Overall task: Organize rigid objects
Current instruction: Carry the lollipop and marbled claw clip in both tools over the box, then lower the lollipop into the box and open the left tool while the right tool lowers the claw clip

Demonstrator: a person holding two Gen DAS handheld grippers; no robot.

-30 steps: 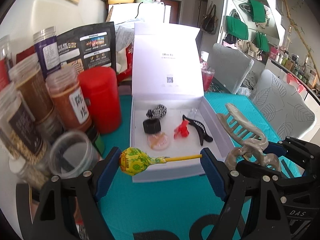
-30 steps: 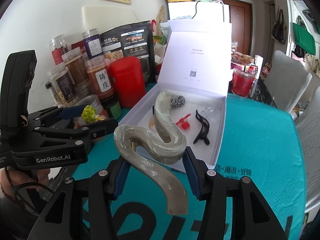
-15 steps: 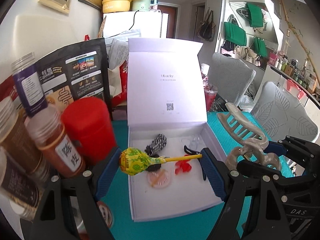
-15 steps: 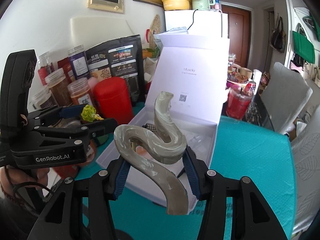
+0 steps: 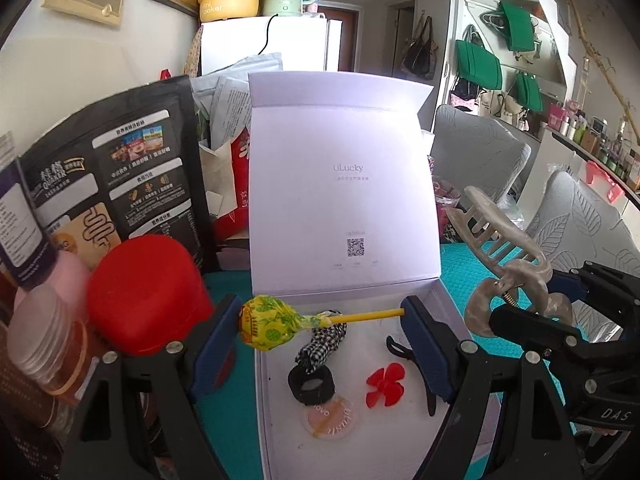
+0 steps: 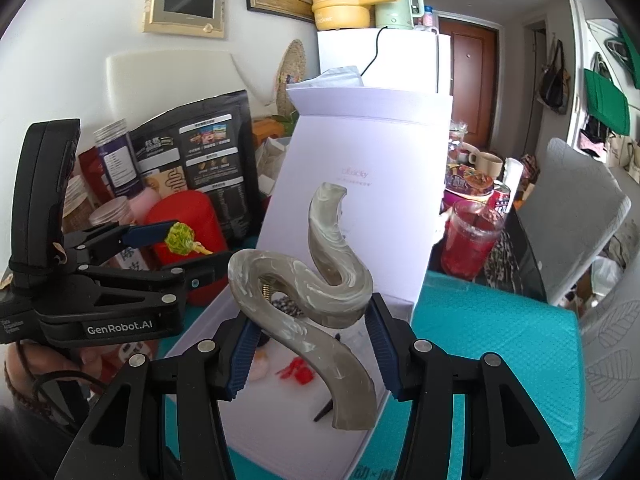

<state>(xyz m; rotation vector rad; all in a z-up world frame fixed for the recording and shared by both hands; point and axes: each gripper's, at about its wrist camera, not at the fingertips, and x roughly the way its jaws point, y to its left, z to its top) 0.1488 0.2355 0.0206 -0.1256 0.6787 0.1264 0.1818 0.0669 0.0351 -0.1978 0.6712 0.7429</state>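
Note:
My left gripper is shut on a yellow-wrapped lollipop, held crosswise above the back of the open white box. My right gripper is shut on a large marbled grey hair claw, held over the box's right side; the claw also shows in the left wrist view. Inside the box lie a black ring, a checkered hair tie, a red flower piece, a round pink disc and a black hair clip.
The box lid stands upright behind. A red canister, spice jars and a black Quaker bag crowd the left. A red drink cup and grey chairs stand to the right on the teal table.
Both grippers have moved forward and higher over the box with their objects still held; the box interior now lies under the fingers and the lid looms closer.

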